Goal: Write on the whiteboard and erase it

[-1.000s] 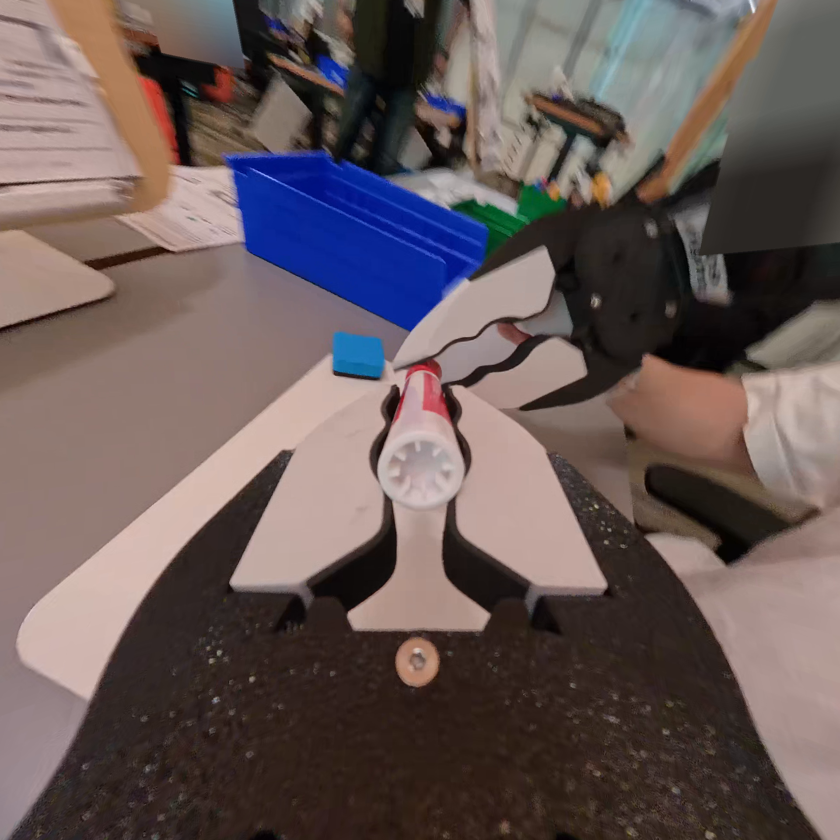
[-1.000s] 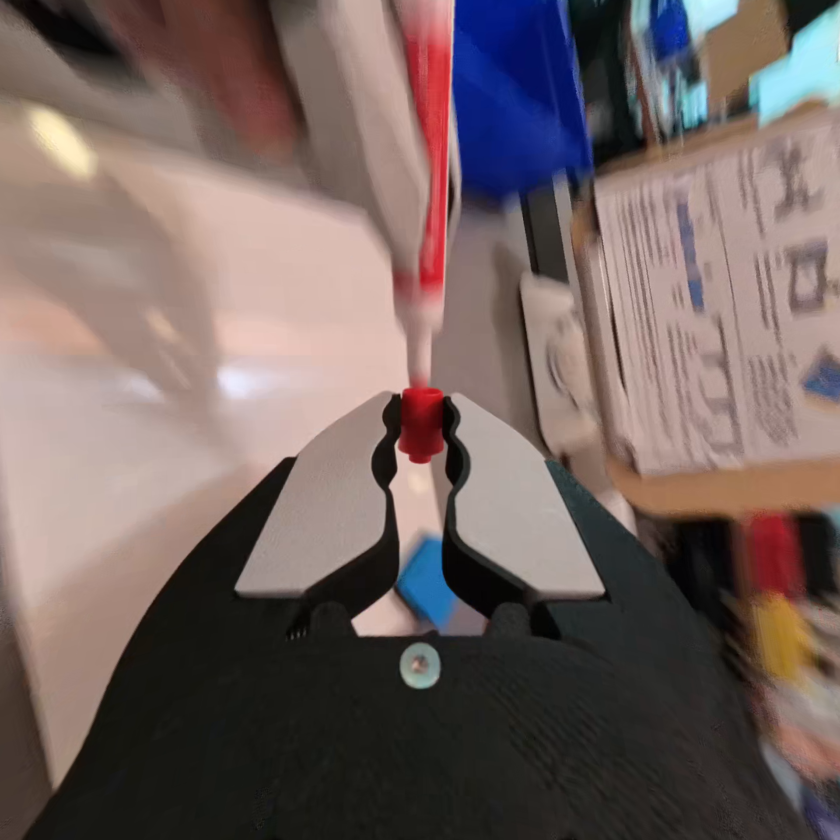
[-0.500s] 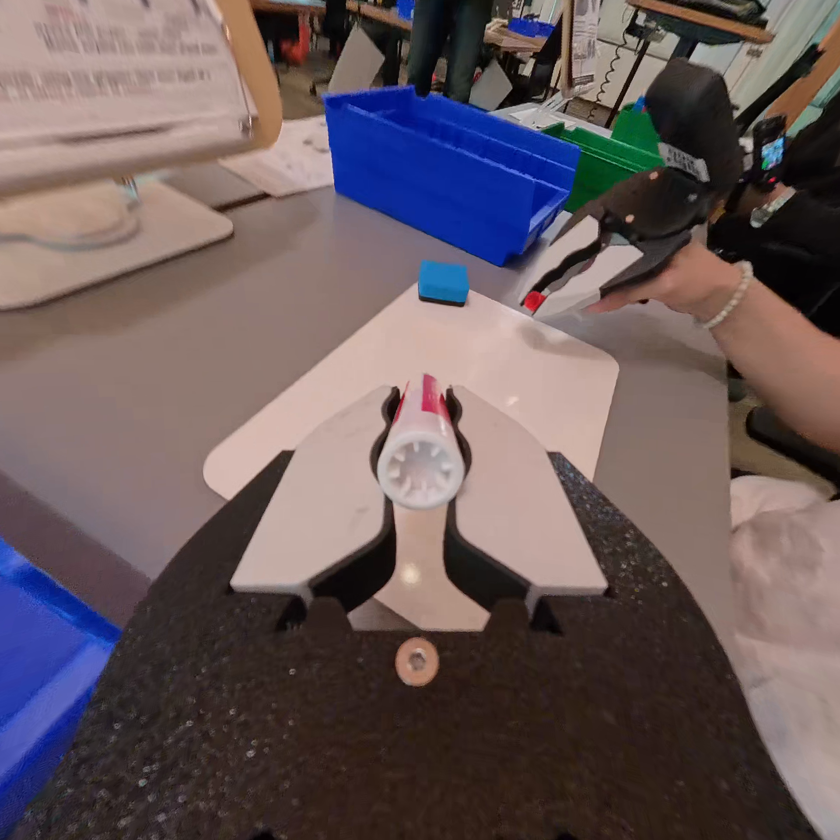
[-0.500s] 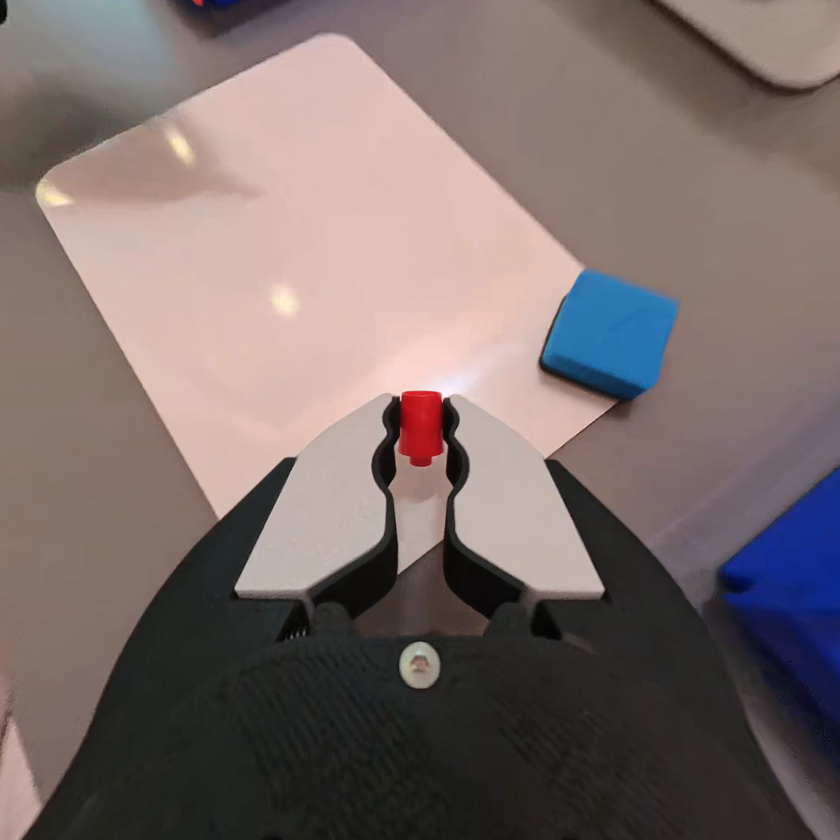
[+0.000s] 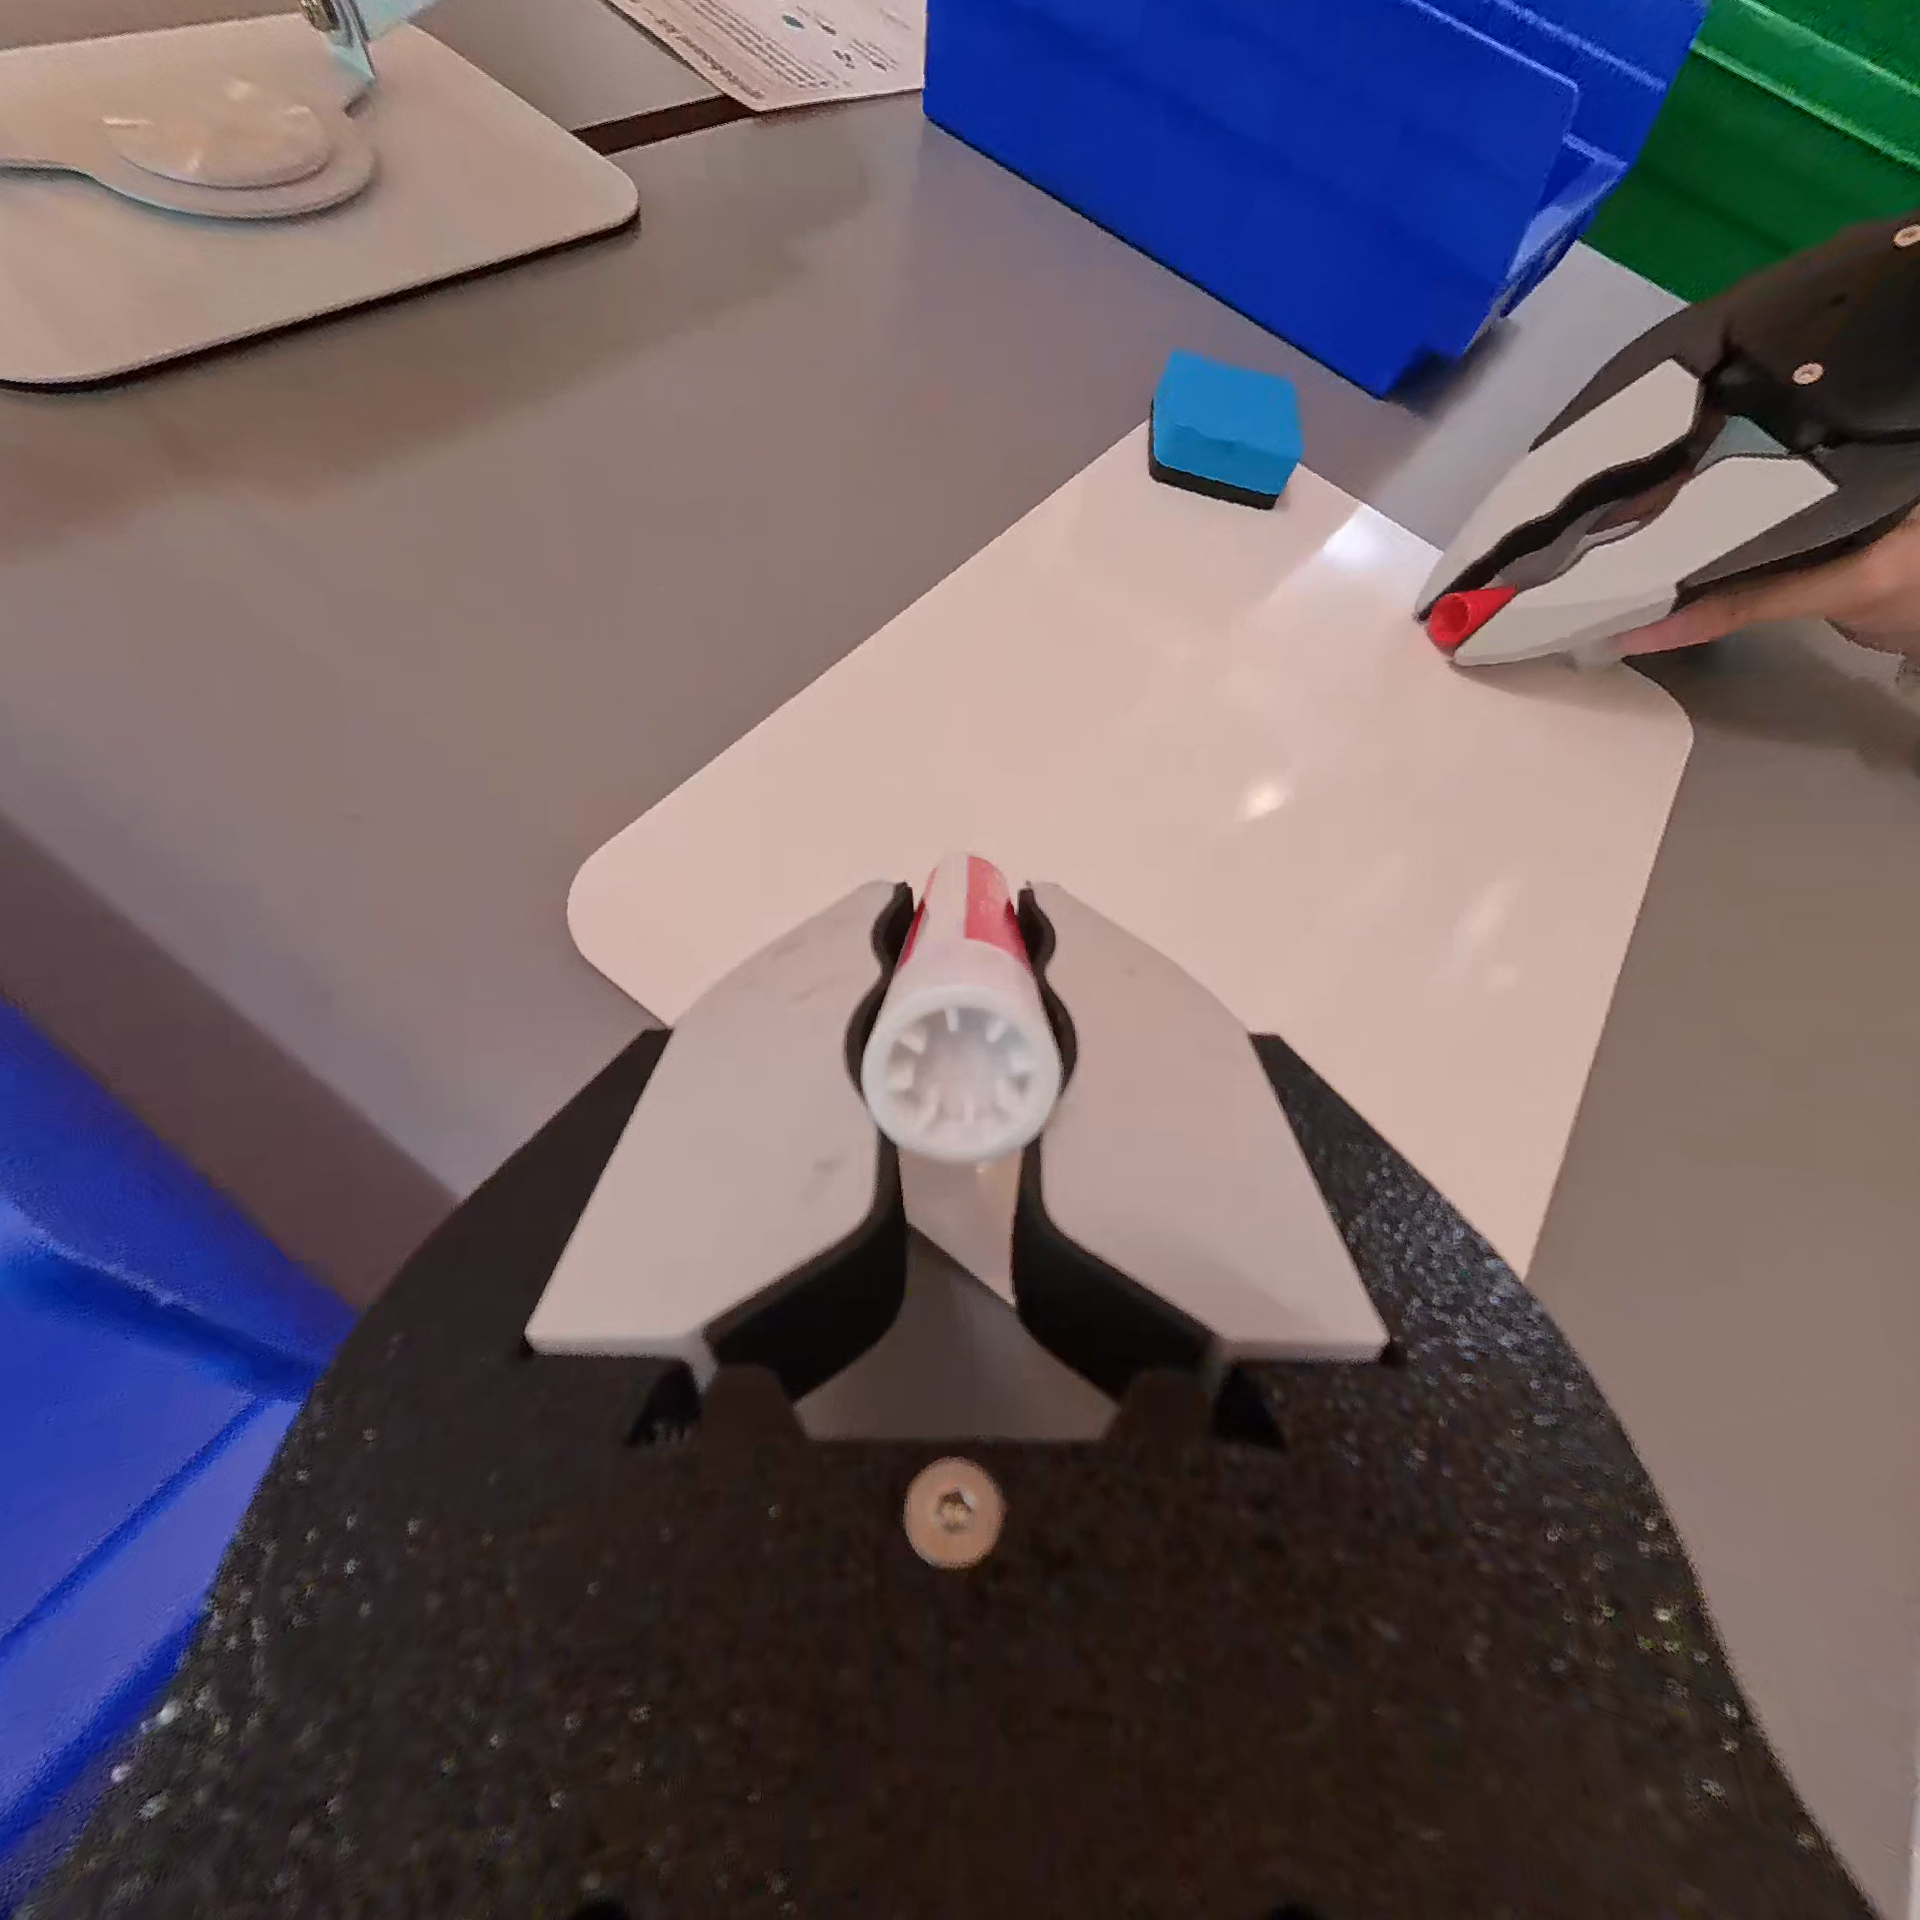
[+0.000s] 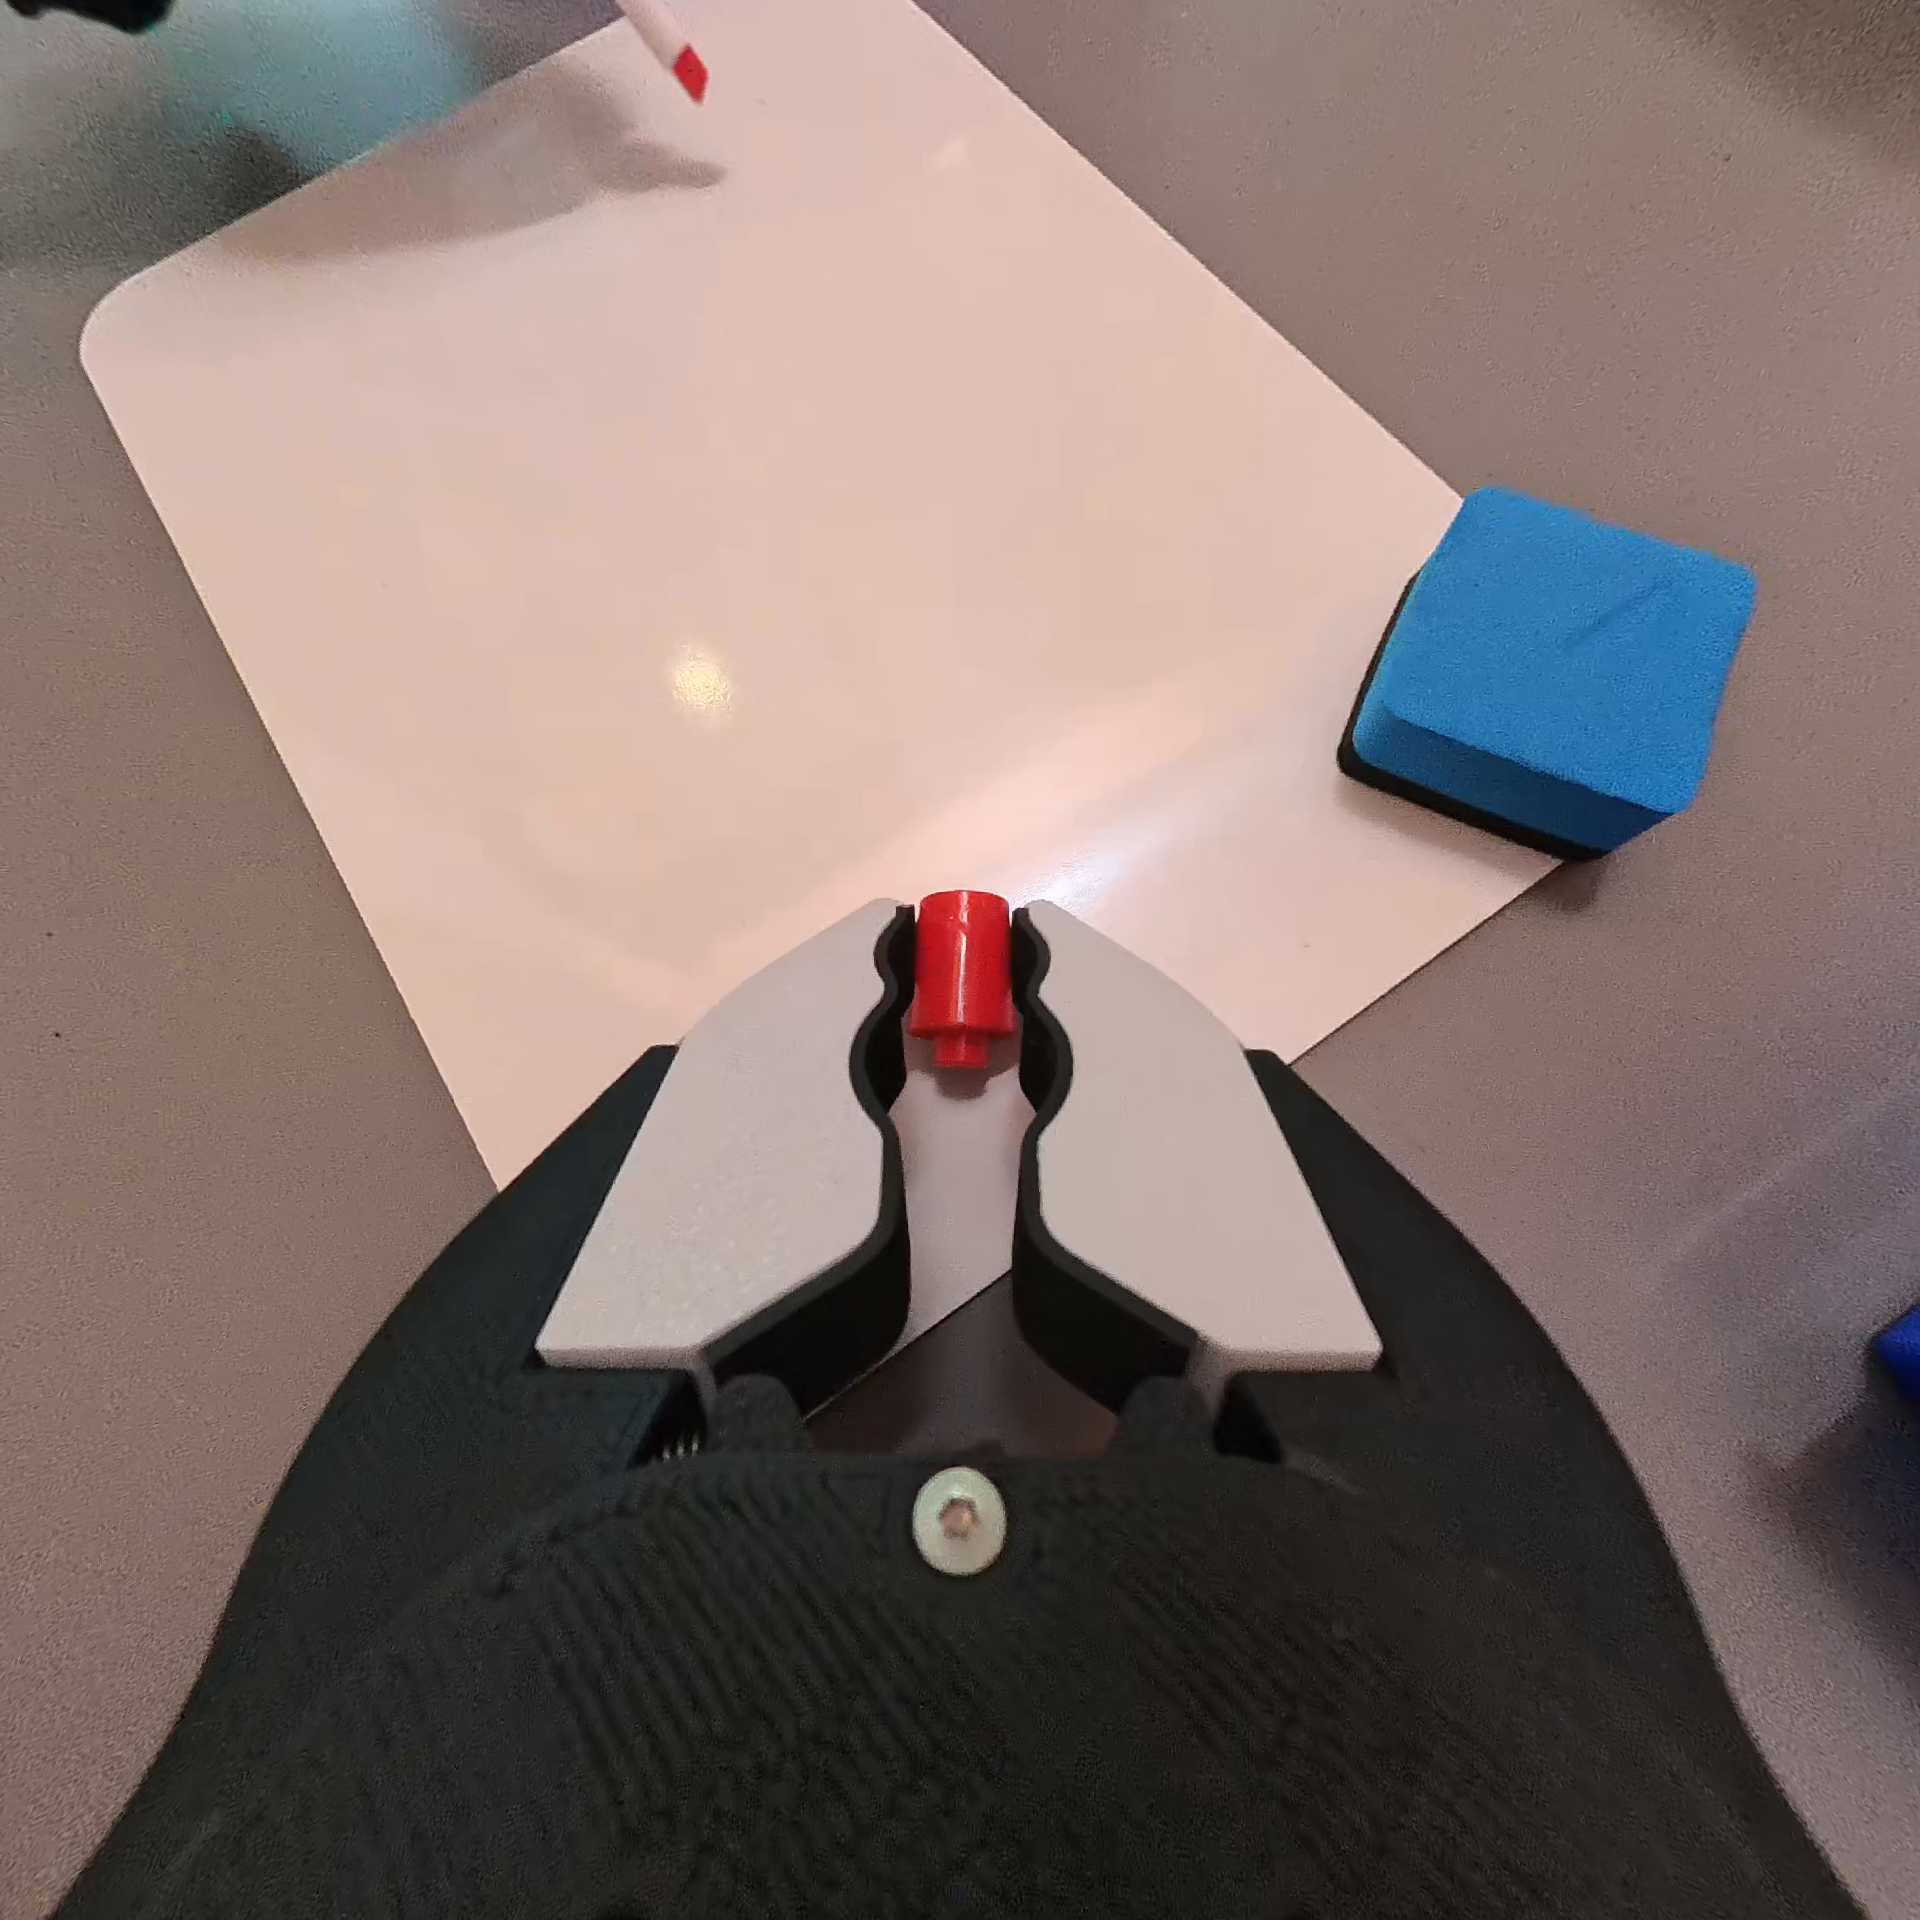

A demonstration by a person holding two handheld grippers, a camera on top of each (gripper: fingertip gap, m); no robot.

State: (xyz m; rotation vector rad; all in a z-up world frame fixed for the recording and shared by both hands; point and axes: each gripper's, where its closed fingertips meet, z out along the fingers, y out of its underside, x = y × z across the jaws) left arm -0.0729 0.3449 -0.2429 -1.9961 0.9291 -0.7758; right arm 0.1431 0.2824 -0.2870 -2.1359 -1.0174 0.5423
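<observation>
A blank white whiteboard lies flat on the grey table; it also shows in the right wrist view. My left gripper is shut on a white and red marker, uncapped, held above the board's near corner. Its red tip shows at the top of the right wrist view. My right gripper is shut on the marker's red cap over the board's edge; it also shows in the left wrist view. A blue eraser sits at the board's far corner, also seen in the right wrist view.
A blue bin and a green bin stand behind the board. A flat stand base and a printed sheet lie at the far left. Another blue bin is at my near left. The left gripper's tips are roughly 25 cm from the right gripper's. My left tips are about 25 cm from the blue eraser, my right tips only 9 cm. My right wrist view looks at it from another angle.
The cap has come off the marker and the two grippers have moved apart. The right gripper has lowered to the board's far edge; the left has drawn back and tilted down over the near corner.
</observation>
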